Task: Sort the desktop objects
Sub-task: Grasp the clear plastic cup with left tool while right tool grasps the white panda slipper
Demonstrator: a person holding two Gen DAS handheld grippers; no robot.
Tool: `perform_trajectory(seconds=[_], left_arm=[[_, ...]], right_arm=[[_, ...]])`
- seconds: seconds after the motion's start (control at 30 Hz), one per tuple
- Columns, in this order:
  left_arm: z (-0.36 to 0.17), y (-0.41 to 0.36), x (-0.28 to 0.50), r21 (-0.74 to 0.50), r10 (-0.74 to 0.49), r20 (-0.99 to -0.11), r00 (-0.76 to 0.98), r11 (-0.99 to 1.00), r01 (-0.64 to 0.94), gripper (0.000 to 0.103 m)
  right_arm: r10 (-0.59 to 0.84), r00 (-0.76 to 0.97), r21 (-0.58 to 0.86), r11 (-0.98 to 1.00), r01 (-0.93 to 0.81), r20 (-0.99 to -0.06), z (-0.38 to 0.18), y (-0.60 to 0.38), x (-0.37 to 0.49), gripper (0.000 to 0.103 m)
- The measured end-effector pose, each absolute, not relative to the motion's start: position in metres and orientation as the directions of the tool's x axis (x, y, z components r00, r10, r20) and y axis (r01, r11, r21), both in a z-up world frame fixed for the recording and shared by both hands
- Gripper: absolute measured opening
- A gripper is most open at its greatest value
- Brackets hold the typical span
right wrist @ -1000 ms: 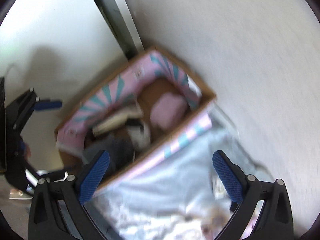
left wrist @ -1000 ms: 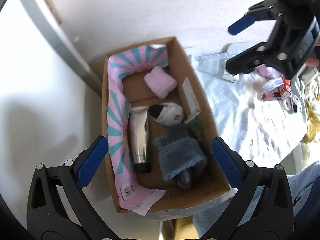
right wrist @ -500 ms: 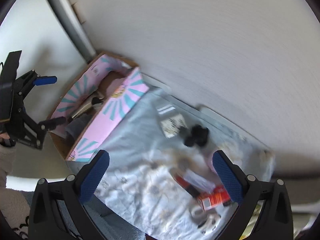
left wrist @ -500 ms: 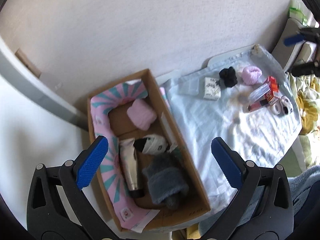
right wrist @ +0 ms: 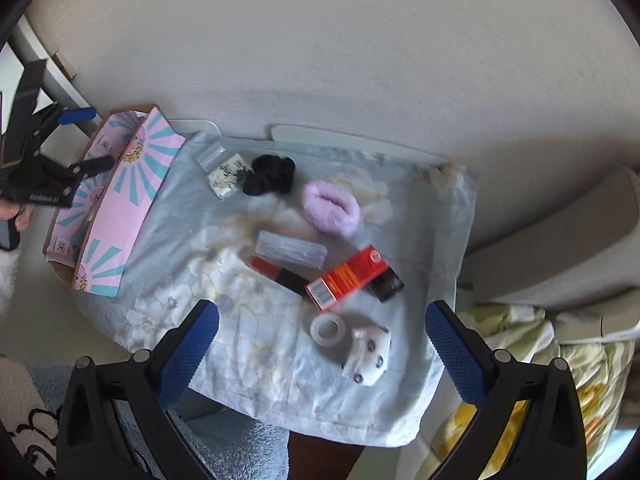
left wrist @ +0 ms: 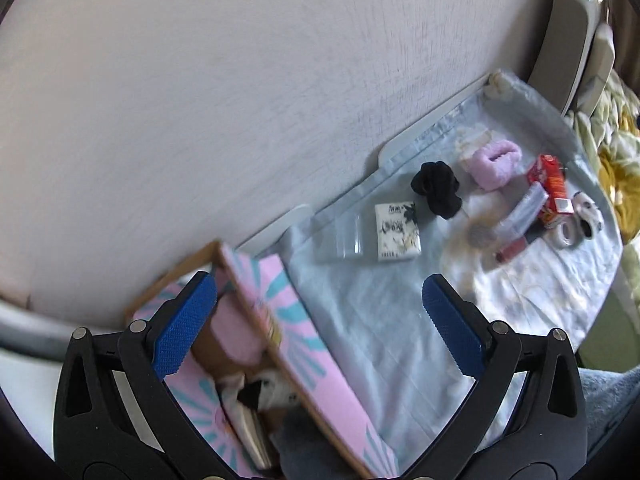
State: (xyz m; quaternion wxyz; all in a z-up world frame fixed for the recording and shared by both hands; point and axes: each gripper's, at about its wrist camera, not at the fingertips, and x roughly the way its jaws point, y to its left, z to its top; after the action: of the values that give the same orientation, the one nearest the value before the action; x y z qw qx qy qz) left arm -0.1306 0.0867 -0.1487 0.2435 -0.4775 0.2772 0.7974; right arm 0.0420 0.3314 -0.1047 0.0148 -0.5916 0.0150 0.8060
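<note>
A small table under a pale floral cloth [right wrist: 248, 340] carries a black scrunchie [right wrist: 270, 174], a pink fluffy scrunchie [right wrist: 332, 204], a white printed packet [right wrist: 228, 176], a red box [right wrist: 346, 278], a tape roll [right wrist: 328, 330] and a white spotted item [right wrist: 368, 356]. At its left end stands a cardboard box [right wrist: 112, 204] with a pink and teal liner, holding several items. My right gripper [right wrist: 320, 344] is open, high above the cloth's near edge. My left gripper [left wrist: 320, 328] is open too, above the box's right wall [left wrist: 304, 360]; it also shows as the left gripper [right wrist: 76, 140] over the box.
A white wall [right wrist: 320, 40] runs right behind the table. A clear plastic packet [right wrist: 290, 254] and dark tubes [right wrist: 280, 274] lie mid-cloth. Bedding in yellow and green [right wrist: 520, 360] lies to the right, beside a grey padded headboard [right wrist: 560, 248]. A person's hand [right wrist: 20, 216] holds the left gripper.
Both grippers have pulled up and swung right, away from the box interior toward the cloth-covered table. Both stay open with nothing between the fingers.
</note>
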Motion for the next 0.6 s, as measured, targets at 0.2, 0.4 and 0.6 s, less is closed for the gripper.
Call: perform_trajectory(seconds=[0.2, 0.4, 0.6], left_arm=[[-0.203, 0.119, -0.161, 0.255, 0.018, -0.926, -0.376, -0.704, -0.662, 0.102], [-0.238, 0.130, -0.173, 0.332, -0.063, -0.918, -0.391, -0.659, -0.675, 0.102], [-0.257, 0.126, -0.184, 0.348, -0.116, -0.924, -0.365, -0.649, -0.676, 0.100]], right_arm=[[0.043, -0.280, -0.021, -0.996, -0.081, -0.959, -0.135, 0.346, 0.064, 0.103], [0.036, -0.252, 0.002, -0.989, -0.149, -0.967, -0.171, 0.365, 0.079, 0.103], [0.047, -0.225, -0.013, -0.988, -0.151, -0.973, -0.196, 0.362, 0.084, 0.103]])
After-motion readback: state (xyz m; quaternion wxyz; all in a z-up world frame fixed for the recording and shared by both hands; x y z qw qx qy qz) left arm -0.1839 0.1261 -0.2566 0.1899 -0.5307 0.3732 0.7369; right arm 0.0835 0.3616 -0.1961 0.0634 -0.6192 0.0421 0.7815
